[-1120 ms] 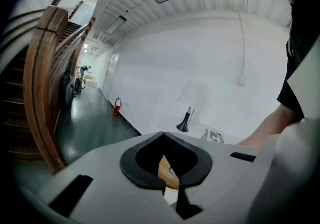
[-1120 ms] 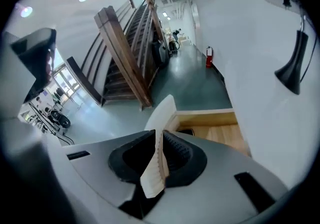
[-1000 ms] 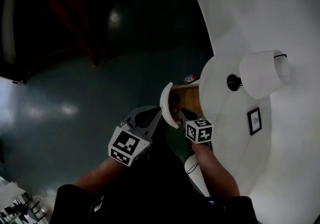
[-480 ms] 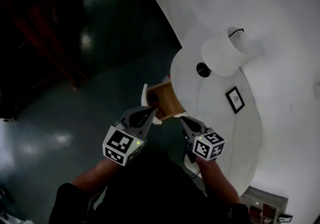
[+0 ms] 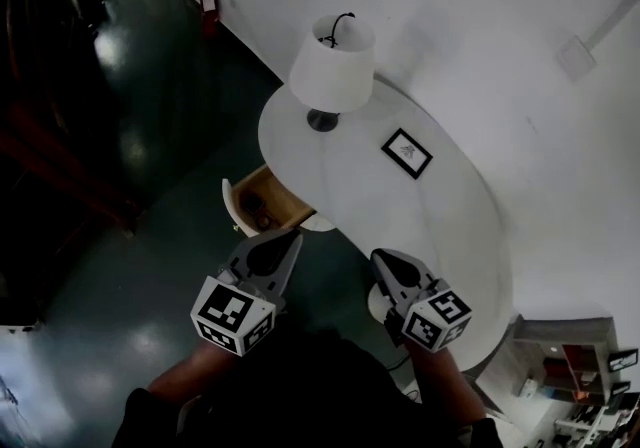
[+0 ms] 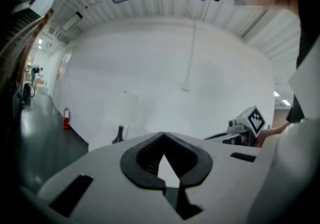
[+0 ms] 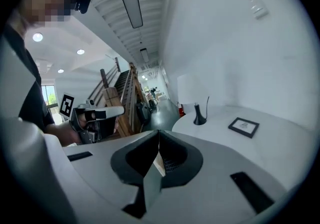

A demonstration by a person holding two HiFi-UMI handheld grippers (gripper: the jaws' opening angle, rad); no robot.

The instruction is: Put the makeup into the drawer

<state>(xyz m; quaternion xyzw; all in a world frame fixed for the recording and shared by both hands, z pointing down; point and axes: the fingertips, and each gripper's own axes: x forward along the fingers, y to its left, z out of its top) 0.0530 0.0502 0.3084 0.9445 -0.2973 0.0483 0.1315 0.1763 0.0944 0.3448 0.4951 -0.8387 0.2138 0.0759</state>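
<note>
The wooden drawer (image 5: 272,198) stands pulled out from the left end of the white table (image 5: 420,236), its white front (image 5: 230,206) facing the floor side. A small dark thing lies inside; I cannot tell what it is. My left gripper (image 5: 290,236) hovers just this side of the drawer, shut and empty, its tips meeting in the left gripper view (image 6: 163,135). My right gripper (image 5: 381,258) hangs at the table's near edge. Its jaws have just been closing and now stand shut with nothing between them (image 7: 158,132).
A white-shaded lamp (image 5: 330,61) and a small framed picture (image 5: 407,153) stand on the table. A fire extinguisher (image 5: 208,2) leans at the wall. Wooden stairs (image 7: 120,100) rise beyond the dark floor. Shelving (image 5: 575,356) sits at the lower right.
Both grippers have lifted and drawn back from the drawer front. The head view has swung up, so the whole table top, lamp and picture now show. The drawer stays open.
</note>
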